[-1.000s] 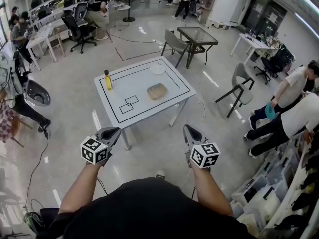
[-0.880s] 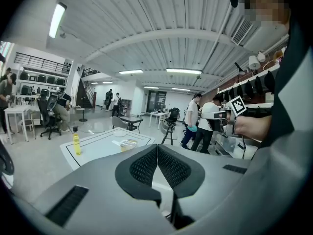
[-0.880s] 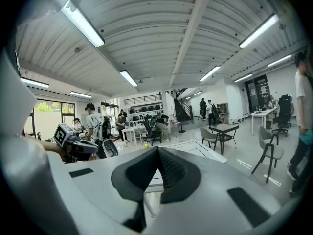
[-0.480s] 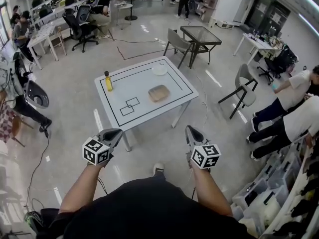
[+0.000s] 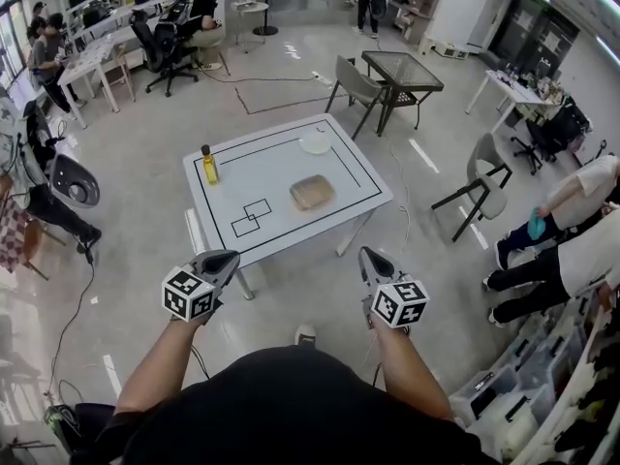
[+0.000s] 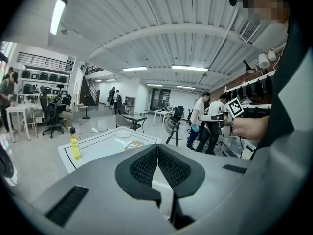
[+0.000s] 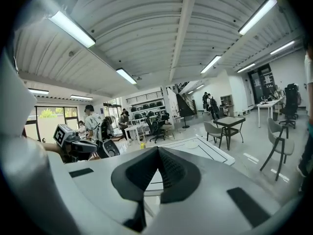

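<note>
The left gripper and right gripper both have jaws pressed together on nothing, held in the air short of the near edge of the table. Well ahead of them on it, a bottle stands at far left, a tan block lies right of middle, and a plate sits beyond.
</note>
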The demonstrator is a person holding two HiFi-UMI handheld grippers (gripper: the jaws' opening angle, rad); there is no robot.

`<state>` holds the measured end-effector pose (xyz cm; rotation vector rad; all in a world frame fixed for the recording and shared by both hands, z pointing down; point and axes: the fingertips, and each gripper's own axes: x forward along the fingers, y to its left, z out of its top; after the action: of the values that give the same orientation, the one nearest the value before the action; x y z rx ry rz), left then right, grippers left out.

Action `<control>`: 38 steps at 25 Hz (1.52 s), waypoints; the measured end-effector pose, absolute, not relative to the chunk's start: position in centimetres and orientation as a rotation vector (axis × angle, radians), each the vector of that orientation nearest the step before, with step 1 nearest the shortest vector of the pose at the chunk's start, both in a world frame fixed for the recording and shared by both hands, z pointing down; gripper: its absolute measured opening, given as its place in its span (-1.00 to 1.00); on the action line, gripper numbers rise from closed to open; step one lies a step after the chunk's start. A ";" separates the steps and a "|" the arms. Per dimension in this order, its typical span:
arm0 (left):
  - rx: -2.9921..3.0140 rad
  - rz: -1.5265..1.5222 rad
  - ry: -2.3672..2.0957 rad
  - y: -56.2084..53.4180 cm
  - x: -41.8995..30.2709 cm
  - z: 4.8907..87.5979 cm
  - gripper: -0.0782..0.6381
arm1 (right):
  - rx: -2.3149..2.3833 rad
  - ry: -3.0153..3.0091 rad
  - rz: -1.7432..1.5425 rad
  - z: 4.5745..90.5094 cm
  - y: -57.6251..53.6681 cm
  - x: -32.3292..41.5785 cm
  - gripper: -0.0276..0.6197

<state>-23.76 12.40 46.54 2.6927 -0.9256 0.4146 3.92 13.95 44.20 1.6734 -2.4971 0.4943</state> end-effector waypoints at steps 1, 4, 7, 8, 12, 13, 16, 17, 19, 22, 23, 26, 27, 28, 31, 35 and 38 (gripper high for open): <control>2.693 0.417 -0.925 11.7 -23.3 46.6 -0.72 | 1.668 -2.502 0.502 44.3 13.1 4.3 -0.87; 2.689 0.426 -0.928 9.8 -22.2 46.7 -0.72 | 1.655 -2.513 0.523 44.4 10.7 5.2 -0.88; 2.675 0.425 -0.942 8.0 -21.4 46.7 -0.72 | 1.640 -2.519 0.537 44.5 8.5 6.1 -0.87; 2.671 0.424 -0.946 7.4 -21.1 46.7 -0.72 | 1.633 -2.522 0.544 44.7 7.8 6.4 -0.87; 2.658 0.427 -0.956 5.4 -19.9 46.8 -0.72 | 1.607 -2.548 0.574 45.0 5.3 7.4 -0.88; 2.655 0.428 -0.960 5.0 -19.6 46.9 -0.72 | 1.602 -2.556 0.583 45.0 4.8 7.7 -0.88; 2.651 0.420 -0.976 3.8 -18.8 46.9 -0.72 | 1.590 -2.571 0.605 45.4 3.3 8.8 -0.88; 2.648 0.419 -0.984 3.3 -18.5 46.8 -0.72 | 1.587 -2.574 0.612 45.6 2.8 9.1 -0.88; 2.643 0.422 -1.001 2.4 -18.0 46.6 -0.72 | 1.579 -2.579 0.623 45.7 1.8 9.8 -0.87; 2.641 0.422 -1.017 1.3 -17.1 46.2 -0.72 | 1.559 -2.586 0.631 45.7 0.3 10.8 -0.88; 2.641 0.422 -1.018 1.0 -16.7 46.2 -0.72 | 1.550 -2.593 0.637 45.8 -0.2 11.1 -0.88; 2.641 0.429 -1.019 0.1 -15.8 46.4 -0.72 | 1.517 -2.619 0.657 46.1 -1.5 11.6 -0.88; 2.640 0.435 -1.022 -0.2 -15.5 46.5 -0.72 | 1.506 -2.625 0.660 46.2 -2.0 11.7 -0.88; 2.637 0.440 -1.027 -0.5 -15.3 46.6 -0.72 | 1.495 -2.629 0.663 46.4 -2.4 11.9 -0.88; 2.627 0.444 -1.046 -1.5 -14.6 46.7 -0.72 | 1.472 -2.635 0.671 46.8 -3.5 12.5 -0.88; 2.620 0.437 -1.064 -2.9 -13.6 46.9 -0.72 | 1.447 -2.637 0.670 47.3 -5.0 13.5 -0.88; 2.617 0.439 -1.070 -3.7 -12.7 47.0 -0.72 | 1.428 -2.640 0.666 47.5 -5.9 14.2 -0.87</control>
<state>-12.68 -3.70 46.96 2.6169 -1.0700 0.4389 14.23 -5.86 47.53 1.4280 -2.6399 0.6664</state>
